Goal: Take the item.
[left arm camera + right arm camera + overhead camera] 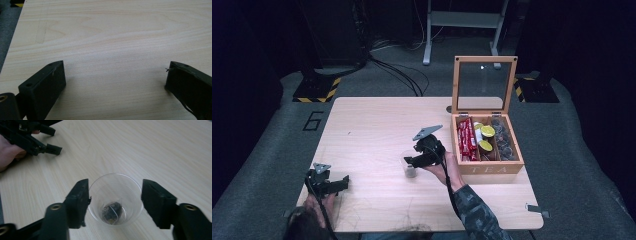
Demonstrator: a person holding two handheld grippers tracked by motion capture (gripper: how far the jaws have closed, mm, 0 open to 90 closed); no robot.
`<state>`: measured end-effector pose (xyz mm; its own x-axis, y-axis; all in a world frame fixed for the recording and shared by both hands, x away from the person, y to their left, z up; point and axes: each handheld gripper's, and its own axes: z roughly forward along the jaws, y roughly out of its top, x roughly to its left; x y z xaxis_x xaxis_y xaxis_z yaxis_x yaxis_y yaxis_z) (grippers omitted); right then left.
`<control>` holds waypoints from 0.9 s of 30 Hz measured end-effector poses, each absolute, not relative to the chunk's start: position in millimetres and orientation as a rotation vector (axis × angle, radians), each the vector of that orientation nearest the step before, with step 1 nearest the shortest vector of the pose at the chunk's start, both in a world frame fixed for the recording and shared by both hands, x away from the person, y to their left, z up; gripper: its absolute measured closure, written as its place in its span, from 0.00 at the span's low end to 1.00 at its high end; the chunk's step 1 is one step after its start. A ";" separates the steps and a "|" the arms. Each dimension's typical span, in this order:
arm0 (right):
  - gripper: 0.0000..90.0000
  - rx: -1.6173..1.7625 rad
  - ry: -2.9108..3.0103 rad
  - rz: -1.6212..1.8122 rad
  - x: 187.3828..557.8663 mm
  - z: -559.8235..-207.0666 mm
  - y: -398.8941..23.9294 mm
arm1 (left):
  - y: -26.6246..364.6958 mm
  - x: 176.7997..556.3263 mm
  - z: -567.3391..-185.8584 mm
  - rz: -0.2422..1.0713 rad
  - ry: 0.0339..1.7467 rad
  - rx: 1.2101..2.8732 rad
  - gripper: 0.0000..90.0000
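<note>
Left gripper: black two-jaw left gripper (343, 183) sits low at the near left corner of the pale wooden table (372, 125), held in the person's left hand (318, 204); in its own view the jaws stand wide apart over bare wood, nothing between them.
Right gripper: black two-jaw right gripper (115, 195), held in the right hand (446, 167), hangs near the table's middle; its jaws are spread to either side of the cup, one close against the rim, the other just clear of it, so they are not clamped on it.
Cup: small clear plastic cup (115, 198) stands upright on the table, between those jaws, left of the box.
Cup contents: one dark tea bag (111, 211) in a see-through wrapper lies on the bottom.
Box: light wooden tea box (489, 166) on the right side, its glass-paned lid (483, 85) raised upright.
Box contents: red packets (466, 137), yellow-topped round pods (487, 131) and dark pods (504, 140) in separate compartments.
</note>
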<state>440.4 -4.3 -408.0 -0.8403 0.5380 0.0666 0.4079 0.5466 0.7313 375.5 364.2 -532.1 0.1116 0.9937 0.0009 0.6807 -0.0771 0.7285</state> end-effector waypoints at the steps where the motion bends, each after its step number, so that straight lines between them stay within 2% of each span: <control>1: 0.33 0.807 2.580 1.194 437.2 -405.2 -11.0 | 364.1 375.5 -532.1 0.704 1.629 1.820 0.03; 2: 0.33 0.807 2.580 1.194 437.2 -405.2 -11.0 | 364.0 375.3 -532.1 0.701 1.630 1.819 0.03; 3: 0.26 0.831 2.554 1.217 433.9 -402.8 -18.8 | 364.3 375.6 -532.2 0.705 1.626 1.820 0.03; 5: 0.24 0.840 2.546 1.227 432.4 -401.8 -22.0 | 364.3 375.6 -532.2 0.705 1.626 1.821 0.03; 6: 0.18 0.855 2.518 1.233 427.6 -399.2 -31.4 | 364.3 375.6 -532.1 0.705 1.626 1.821 0.03; 7: 0.17 0.851 2.512 1.240 426.2 -398.2 -34.9 | 364.4 375.6 -532.1 0.705 1.626 1.823 0.03; 19: 0.07 0.900 2.365 1.230 395.9 -381.9 -94.1 | 364.3 375.6 -532.2 0.706 1.626 1.821 0.03; 27: 0.06 0.966 2.271 1.208 376.4 -382.4 -134.3 | 364.3 375.6 -532.2 0.705 1.626 1.821 0.03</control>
<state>376.4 -134.3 -382.4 -0.6856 0.7277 -0.0199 0.3901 0.3904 0.8339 375.6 364.3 -532.2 0.1120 0.9937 0.0015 0.6801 -0.0777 0.7290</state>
